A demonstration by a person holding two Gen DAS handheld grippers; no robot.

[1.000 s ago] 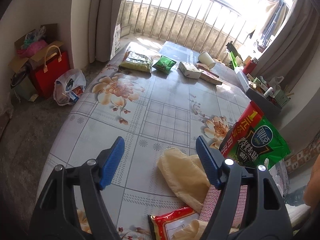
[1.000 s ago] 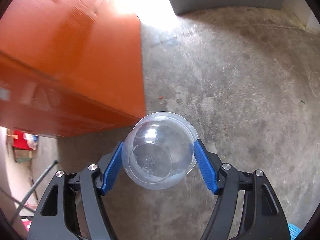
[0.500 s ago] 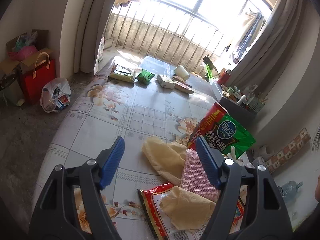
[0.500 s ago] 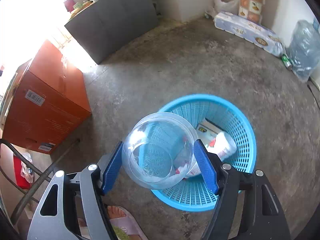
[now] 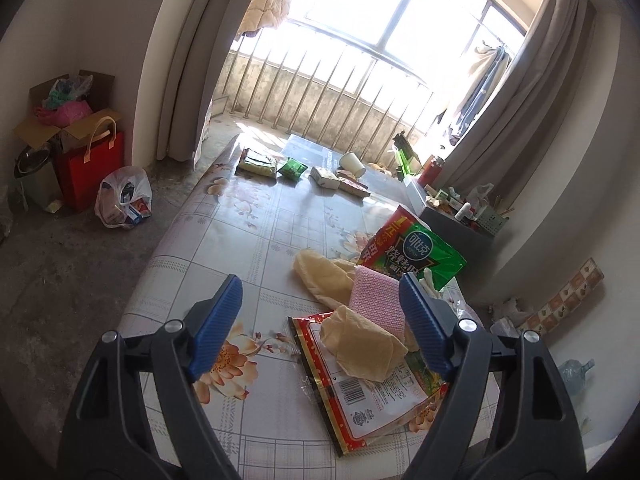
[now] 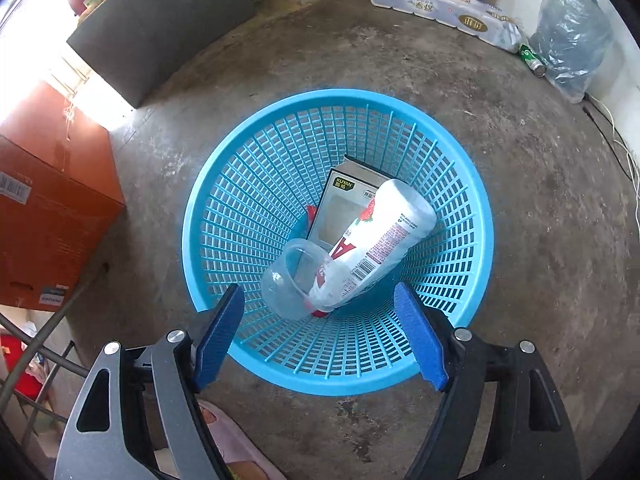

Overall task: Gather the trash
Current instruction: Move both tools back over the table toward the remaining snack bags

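Clear plastic cup (image 6: 294,278): on its side inside the blue basket (image 6: 476,216), below and just beyond the right gripper (image 6: 320,338), apart from both pads, against a white bottle (image 6: 384,236) lying over a flat box (image 6: 340,204). Right gripper jaws apart, just opened further, nothing between them. Further off: orange carton (image 6: 48,200), pack of rolls (image 6: 440,4), water jug (image 6: 572,36).

Left gripper (image 5: 320,320): jaws apart, just opened further, gripping nothing, above the flowered tablecloth (image 5: 240,220). Ahead, near the right pad: red wrapper (image 5: 360,392), tan cloth (image 5: 360,340), pink sponge (image 5: 376,296), green snack bag (image 5: 416,252). Far edge: more packets (image 5: 258,162), paper cup (image 5: 353,162).
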